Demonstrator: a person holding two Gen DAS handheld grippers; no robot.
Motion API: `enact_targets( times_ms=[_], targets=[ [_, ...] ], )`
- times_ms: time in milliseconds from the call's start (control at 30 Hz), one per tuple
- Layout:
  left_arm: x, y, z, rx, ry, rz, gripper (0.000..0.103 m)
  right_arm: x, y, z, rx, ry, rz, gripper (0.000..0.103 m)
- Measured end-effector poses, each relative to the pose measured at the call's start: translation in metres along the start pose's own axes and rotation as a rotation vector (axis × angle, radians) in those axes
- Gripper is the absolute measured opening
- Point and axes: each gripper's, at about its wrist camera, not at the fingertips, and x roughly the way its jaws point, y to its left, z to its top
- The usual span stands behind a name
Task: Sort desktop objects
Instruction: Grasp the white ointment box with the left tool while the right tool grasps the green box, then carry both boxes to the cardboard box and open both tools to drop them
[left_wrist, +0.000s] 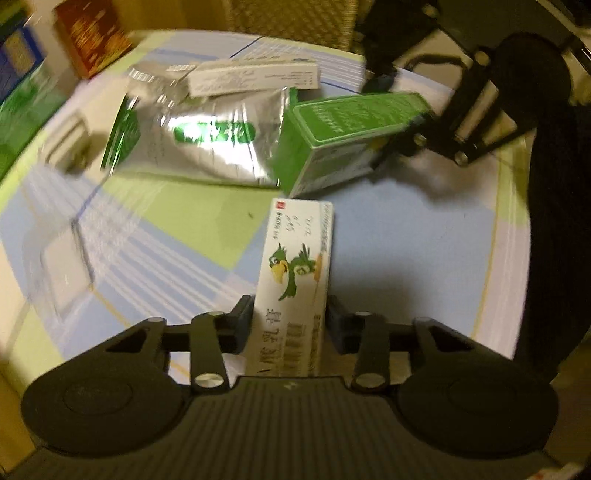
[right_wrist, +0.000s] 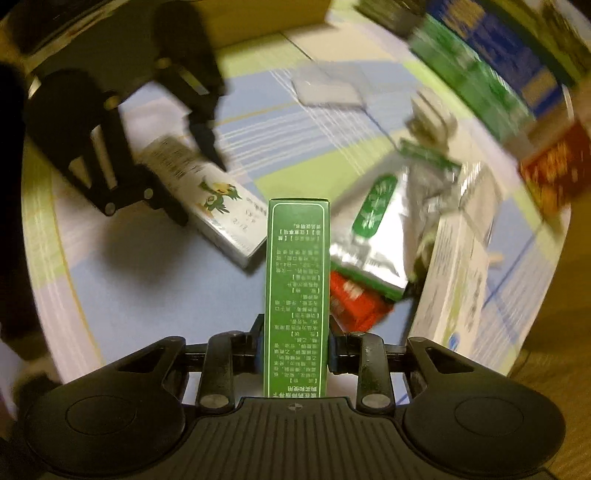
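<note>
My left tool (left_wrist: 290, 314) was clamped on a white box with a green parrot (left_wrist: 295, 273), its fingers pressed against the box's two long sides. My right tool (right_wrist: 295, 343) gripped a green box (right_wrist: 297, 295) the same way, with the box's printed face turned up to the camera.

I took the silver foil pouch (left_wrist: 207, 144) as my landmark on the bench (left_wrist: 388, 240), which had a blue, green and white checked covering. Seen from the left wrist, the green box hung just right of the pouch, and the parrot box was on the near side of it. A long white box (left_wrist: 255, 77) lay across the pouch's far edge. From the right wrist, a red packet (right_wrist: 354, 299) stuck out from under the pouch. More boxes, blurred, stood beyond the pouch at the bench's edge.
</note>
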Motion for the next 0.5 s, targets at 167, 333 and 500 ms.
enact_targets(
  times_ms=[167,333,500],
  targets=[
    [-0.01,-0.013,-0.011,-0.171,-0.006,-0.005,0.033,-0.006,-0.005,-0.001,0.297,0.085,0.024,0.028],
    [-0.012,-0.027,-0.022,-0.267,-0.06,0.019,0.034,-0.011,0.006,0.0,0.366,0.089,0.014,0.028],
    [-0.01,-0.029,-0.021,-0.297,-0.091,0.054,0.046,-0.007,0.007,-0.002,0.401,0.085,0.005,0.029]
  ],
)
